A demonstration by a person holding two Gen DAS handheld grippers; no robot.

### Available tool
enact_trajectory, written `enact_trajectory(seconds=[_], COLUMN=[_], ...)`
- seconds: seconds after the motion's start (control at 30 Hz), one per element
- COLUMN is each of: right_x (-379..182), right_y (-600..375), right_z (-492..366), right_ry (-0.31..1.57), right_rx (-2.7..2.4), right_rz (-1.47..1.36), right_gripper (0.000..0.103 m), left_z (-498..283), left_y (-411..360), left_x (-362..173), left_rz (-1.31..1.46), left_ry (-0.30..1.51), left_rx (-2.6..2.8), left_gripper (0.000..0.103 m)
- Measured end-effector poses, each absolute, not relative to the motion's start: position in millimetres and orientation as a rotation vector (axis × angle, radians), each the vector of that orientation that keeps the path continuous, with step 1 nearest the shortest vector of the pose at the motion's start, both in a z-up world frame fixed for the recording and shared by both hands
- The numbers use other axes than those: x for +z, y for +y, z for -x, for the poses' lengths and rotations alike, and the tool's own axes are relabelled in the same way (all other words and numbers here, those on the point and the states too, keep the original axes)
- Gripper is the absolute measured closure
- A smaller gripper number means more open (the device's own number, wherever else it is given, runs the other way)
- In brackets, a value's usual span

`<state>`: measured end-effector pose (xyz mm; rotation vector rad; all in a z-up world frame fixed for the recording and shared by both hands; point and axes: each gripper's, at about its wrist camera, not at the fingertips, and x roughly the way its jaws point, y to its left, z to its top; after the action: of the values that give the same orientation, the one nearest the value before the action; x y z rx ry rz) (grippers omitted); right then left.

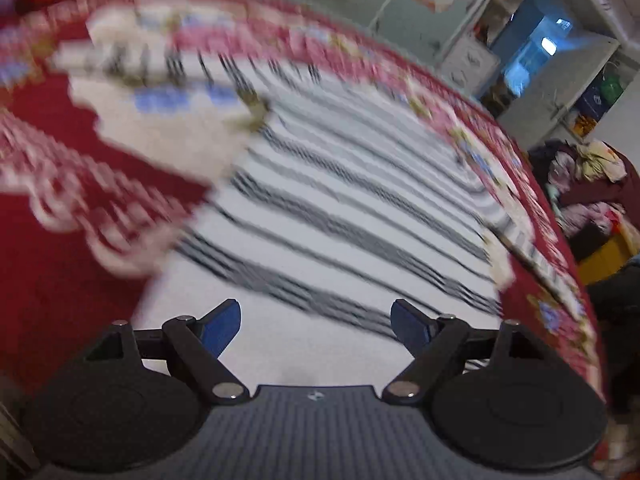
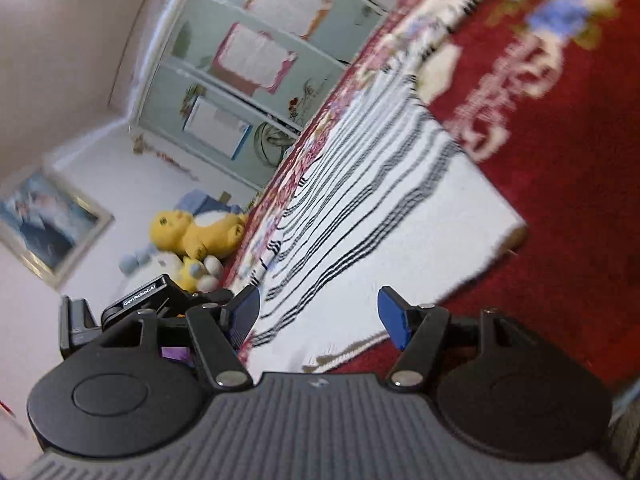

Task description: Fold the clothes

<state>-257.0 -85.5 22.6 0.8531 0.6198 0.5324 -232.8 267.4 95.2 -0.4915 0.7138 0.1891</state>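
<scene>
Where writing can be read, it is on the left gripper as seen from the right wrist view: a black block marked "GenRobot.AI". No other text is legible; the sheets on the cabinet doors are too blurred to read.

One garment, white with thin dark stripes, lies spread flat on a red carpet with a pale floral pattern and a pink flowered border. In the right wrist view its near corner sits on the plain red field, and its far side runs along the carpet border.

Left gripper: jaws wide apart, holding nothing, poised over the white near edge of the garment; contact cannot be judged. Right gripper: jaws wide apart, holding nothing, over the garment's near end, where a fringed hem meets the carpet.

Room: pale walls, a pale green cabinet carrying three pinned sheets, one framed picture on the wall. Beyond the carpet edge lie one yellow plush toy and at least one smaller white and blue one; the exact count there is unclear. In the left wrist view a heap of mixed clothes lies off the carpet's right edge, beside a yellow box. Both views are motion-blurred.
</scene>
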Motion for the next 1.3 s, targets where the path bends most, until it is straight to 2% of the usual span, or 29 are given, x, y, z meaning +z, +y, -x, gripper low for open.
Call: enact_trajectory(seconds=[0.17,0.5,0.77,0.97,1.03,1.07,1.13,1.2,1.23,1.27,1.3], right_x=[34,58,90,100,93,88,70,43,22,4,-2], right_y=[-53,11,46,56,57,58,58,60,63,63,59], right_z=[257,256,217,190,181,178,173,169,168,171,177], right_ry=[0.633,0.65,0.642,0.665,0.716,0.746,0.809,0.91,1.002,1.073,1.064], right_rx=[0.546,0.566,0.549,0.524,0.551,0.563,0.57,0.567,0.551,0.525,0.522], right_rz=[-0.673,-0.318,-0.258,-0.338,-0.409,-0.45,-0.534,-0.576,-0.585,-0.609,-0.667], right_gripper=[0.037,0.037,0.037,0.04,0.054,0.057,0.076,0.086,0.098,0.103,0.103], left_z=[242,241,240,230,227,226,222,219,218,216,215], left_y=[293,340,370,389,392,393,393,391,391,390,389], left_x=[95,52,32,30,26,25,24,24,23,22,21], left_rz=[0.438,0.508,0.559,0.653,0.672,0.677,0.677,0.685,0.694,0.704,0.708], left_ry=[0.577,0.647,0.654,0.638,0.651,0.655,0.664,0.669,0.672,0.677,0.681], left_rx=[0.269,0.24,0.143,0.09,0.073,0.067,0.046,0.008,-0.011,-0.029,-0.034], left_gripper=[0.018,0.018,0.018,0.019,0.021,0.022,0.024,0.025,0.028,0.032,0.034])
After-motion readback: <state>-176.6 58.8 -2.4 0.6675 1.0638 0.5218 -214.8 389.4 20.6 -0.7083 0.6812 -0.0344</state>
